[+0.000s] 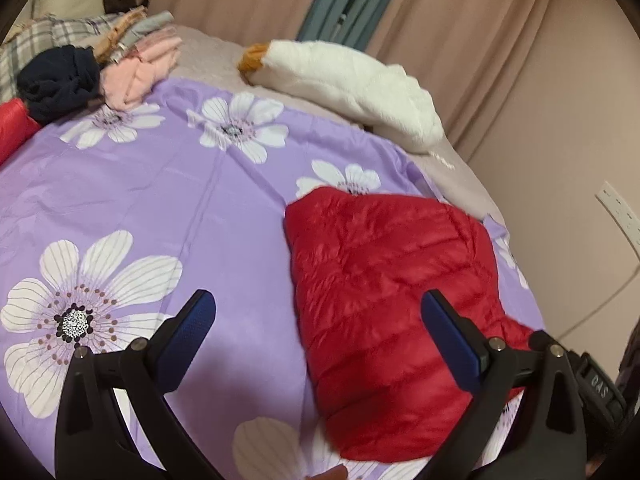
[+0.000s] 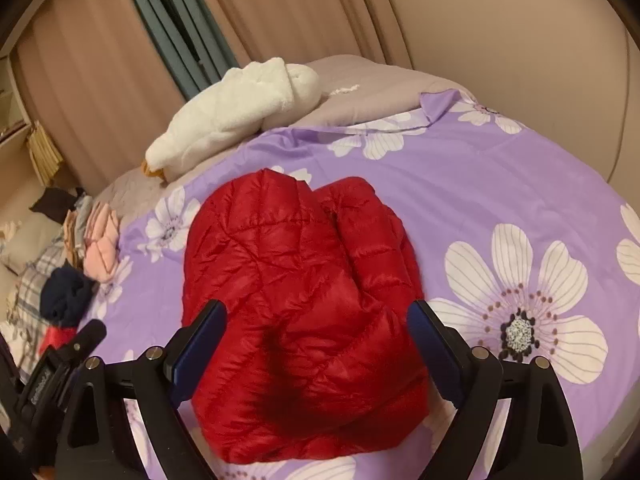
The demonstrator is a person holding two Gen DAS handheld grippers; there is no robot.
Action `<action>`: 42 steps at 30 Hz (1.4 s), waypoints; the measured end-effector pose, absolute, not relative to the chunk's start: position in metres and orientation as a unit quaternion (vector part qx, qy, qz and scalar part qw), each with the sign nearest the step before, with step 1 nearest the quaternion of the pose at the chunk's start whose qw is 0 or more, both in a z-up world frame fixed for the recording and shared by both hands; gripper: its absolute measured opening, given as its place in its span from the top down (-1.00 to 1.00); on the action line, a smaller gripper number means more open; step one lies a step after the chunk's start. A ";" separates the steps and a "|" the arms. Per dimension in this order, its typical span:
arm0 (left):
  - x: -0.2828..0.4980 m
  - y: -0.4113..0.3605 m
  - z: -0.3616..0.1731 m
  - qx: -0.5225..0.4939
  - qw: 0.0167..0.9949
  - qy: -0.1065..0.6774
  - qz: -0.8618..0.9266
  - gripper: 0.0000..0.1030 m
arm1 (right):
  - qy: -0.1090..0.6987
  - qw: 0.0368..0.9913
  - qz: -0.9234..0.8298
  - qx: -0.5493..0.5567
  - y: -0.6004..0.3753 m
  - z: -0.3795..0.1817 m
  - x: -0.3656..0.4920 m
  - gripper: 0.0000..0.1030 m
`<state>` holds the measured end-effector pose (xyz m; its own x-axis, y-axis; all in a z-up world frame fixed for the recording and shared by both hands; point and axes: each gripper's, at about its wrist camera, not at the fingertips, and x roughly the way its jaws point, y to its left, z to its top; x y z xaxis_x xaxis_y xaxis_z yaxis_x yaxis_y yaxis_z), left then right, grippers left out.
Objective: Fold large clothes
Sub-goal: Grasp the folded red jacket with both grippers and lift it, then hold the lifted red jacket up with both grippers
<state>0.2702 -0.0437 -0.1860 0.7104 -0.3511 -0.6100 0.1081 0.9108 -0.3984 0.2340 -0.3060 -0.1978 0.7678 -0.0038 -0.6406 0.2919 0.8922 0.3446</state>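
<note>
On the purple floral bedsheet (image 2: 500,184): one red down jacket (image 2: 304,304), folded into a compact bundle, lying flat. Right gripper (image 2: 318,340) hangs directly over its near half, jaws wide apart, holding nothing. Left gripper (image 1: 318,340) sits left of the jacket (image 1: 396,300) over bare sheet (image 1: 140,200), jaws also wide apart; its right finger overlaps the jacket edge in view, contact unclear. Far side: one white plush duck (image 2: 236,116). Far left: one clothes pile, counting one navy garment (image 1: 60,80), one pink garment (image 1: 140,72), one plaid piece (image 1: 44,36)
</note>
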 end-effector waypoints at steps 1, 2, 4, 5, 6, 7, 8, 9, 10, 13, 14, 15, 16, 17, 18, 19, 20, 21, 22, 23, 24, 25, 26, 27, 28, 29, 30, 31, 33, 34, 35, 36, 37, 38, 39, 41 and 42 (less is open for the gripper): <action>0.271 -0.040 -0.190 -0.169 0.905 0.367 -0.133 -1.00 | 0.333 0.914 -0.078 0.219 -0.307 -0.198 0.232 -0.77; 0.273 -0.036 -0.194 -0.177 0.899 0.376 -0.139 -1.00 | 0.336 0.912 -0.072 0.225 -0.309 -0.200 0.231 -0.77; 0.277 -0.029 -0.205 -0.205 0.884 0.391 -0.151 -1.00 | 0.345 0.907 -0.060 0.232 -0.312 -0.202 0.232 -0.77; 0.280 -0.027 -0.210 -0.219 0.876 0.400 -0.157 -1.00 | 0.348 0.904 -0.058 0.241 -0.316 -0.205 0.233 -0.77; 0.283 -0.027 -0.216 -0.231 0.866 0.411 -0.167 -1.00 | 0.351 0.901 -0.057 0.248 -0.319 -0.207 0.235 -0.77; 0.287 -0.027 -0.223 -0.242 0.856 0.422 -0.176 -1.00 | 0.355 0.898 -0.057 0.253 -0.322 -0.210 0.237 -0.77; 0.290 -0.029 -0.229 -0.251 0.847 0.431 -0.183 -1.00 | 0.361 0.894 -0.056 0.259 -0.326 -0.214 0.240 -0.77; 0.293 -0.031 -0.233 -0.255 0.842 0.437 -0.188 -1.00 | 0.369 0.889 -0.055 0.266 -0.330 -0.219 0.245 -0.77; 0.296 -0.036 -0.237 -0.253 0.839 0.442 -0.193 -1.00 | 0.377 0.882 -0.054 0.276 -0.335 -0.224 0.249 -0.77; 0.308 -0.053 -0.251 -0.238 0.831 0.459 -0.205 -1.00 | 0.400 0.860 -0.039 0.315 -0.347 -0.244 0.260 -0.77; 0.313 -0.058 -0.257 -0.236 0.824 0.469 -0.211 -0.99 | 0.410 0.849 -0.028 0.332 -0.352 -0.254 0.265 -0.78; 0.319 -0.064 -0.264 -0.238 0.812 0.484 -0.222 -1.00 | 0.416 0.841 -0.020 0.345 -0.356 -0.260 0.267 -0.79; 0.324 -0.069 -0.273 -0.246 0.797 0.498 -0.236 -1.00 | 0.422 0.828 -0.006 0.369 -0.362 -0.271 0.271 -0.82; 0.328 -0.071 -0.280 -0.261 0.785 0.506 -0.245 -1.00 | 0.424 0.817 0.009 0.391 -0.367 -0.281 0.273 -0.86; 0.332 -0.072 -0.287 -0.278 0.775 0.511 -0.248 -1.00 | 0.424 0.809 0.018 0.407 -0.371 -0.287 0.275 -0.95; 0.335 -0.071 -0.293 -0.297 0.765 0.510 -0.256 -1.00 | 0.425 0.801 0.027 0.422 -0.376 -0.295 0.277 -0.98; 0.338 -0.071 -0.297 -0.310 0.757 0.510 -0.265 -1.00 | 0.428 0.793 0.036 0.432 -0.379 -0.303 0.280 -0.98; 0.341 -0.071 -0.302 -0.322 0.748 0.511 -0.274 -1.00 | 0.437 0.776 0.060 0.452 -0.383 -0.317 0.286 -0.98; 0.346 -0.073 -0.306 -0.330 0.740 0.513 -0.285 -1.00 | 0.438 0.763 0.081 0.469 -0.385 -0.326 0.290 -0.98; 0.350 -0.073 -0.308 -0.332 0.734 0.513 -0.296 -1.00 | 0.435 0.759 0.094 0.476 -0.386 -0.331 0.292 -0.98; 0.354 -0.075 -0.310 -0.332 0.731 0.511 -0.306 -1.00 | 0.428 0.762 0.105 0.475 -0.386 -0.331 0.294 -0.98; 0.359 -0.078 -0.309 -0.329 0.733 0.507 -0.313 -1.00 | 0.426 0.766 0.111 0.468 -0.385 -0.330 0.296 -0.98; 0.363 -0.081 -0.309 -0.325 0.736 0.504 -0.315 -1.00 | 0.429 0.770 0.115 0.458 -0.382 -0.328 0.299 -0.98; 0.368 -0.085 -0.308 -0.322 0.738 0.502 -0.316 -1.00 | 0.432 0.773 0.116 0.449 -0.380 -0.327 0.302 -0.98; 0.374 -0.089 -0.308 -0.320 0.740 0.499 -0.317 -1.00 | 0.432 0.775 0.114 0.446 -0.378 -0.326 0.304 -0.98; 0.378 -0.093 -0.308 -0.318 0.743 0.496 -0.317 -1.00 | 0.429 0.777 0.111 0.447 -0.377 -0.326 0.305 -0.98; 0.380 -0.095 -0.308 -0.317 0.745 0.493 -0.317 -1.00 | 0.425 0.778 0.109 0.450 -0.377 -0.326 0.304 -0.99; 0.382 -0.098 -0.308 -0.316 0.749 0.488 -0.317 -1.00 | 0.417 0.783 0.106 0.450 -0.376 -0.326 0.304 -0.99; 0.382 -0.098 -0.310 -0.314 0.758 0.476 -0.318 -1.00 | 0.409 0.791 0.107 0.443 -0.375 -0.326 0.301 -0.99; 0.380 -0.099 -0.310 -0.309 0.763 0.471 -0.318 -1.00 | 0.404 0.795 0.109 0.440 -0.374 -0.325 0.298 -0.98; 0.380 -0.098 -0.309 -0.304 0.766 0.468 -0.319 -0.98 | 0.400 0.798 0.111 0.436 -0.373 -0.325 0.293 -0.98; 0.379 -0.099 -0.309 -0.299 0.770 0.465 -0.318 -0.95 | 0.397 0.803 0.113 0.430 -0.369 -0.325 0.288 -0.97; 0.382 -0.101 -0.308 -0.295 0.773 0.464 -0.317 -0.94 | 0.395 0.807 0.115 0.423 -0.366 -0.324 0.289 -0.92; 0.382 -0.103 -0.307 -0.289 0.776 0.463 -0.316 -0.91 | 0.392 0.810 0.118 0.420 -0.365 -0.324 0.287 -0.88; 0.382 -0.105 -0.305 -0.282 0.779 0.464 -0.315 -0.87 | 0.387 0.810 0.124 0.423 -0.365 -0.324 0.283 -0.77; 0.383 -0.106 -0.303 -0.281 0.776 0.468 -0.316 -0.73 | 0.376 0.798 0.141 0.450 -0.366 -0.325 0.276 -0.59; 0.383 -0.105 -0.301 -0.287 0.771 0.470 -0.318 -0.60 | 0.371 0.789 0.152 0.465 -0.370 -0.327 0.269 -0.47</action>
<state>0.3828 -0.1047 -0.3005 0.3552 -0.7613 -0.5424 0.2209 0.6322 -0.7427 0.2686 -0.3696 -0.3274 0.6789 0.5850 -0.4438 0.1048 0.5210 0.8471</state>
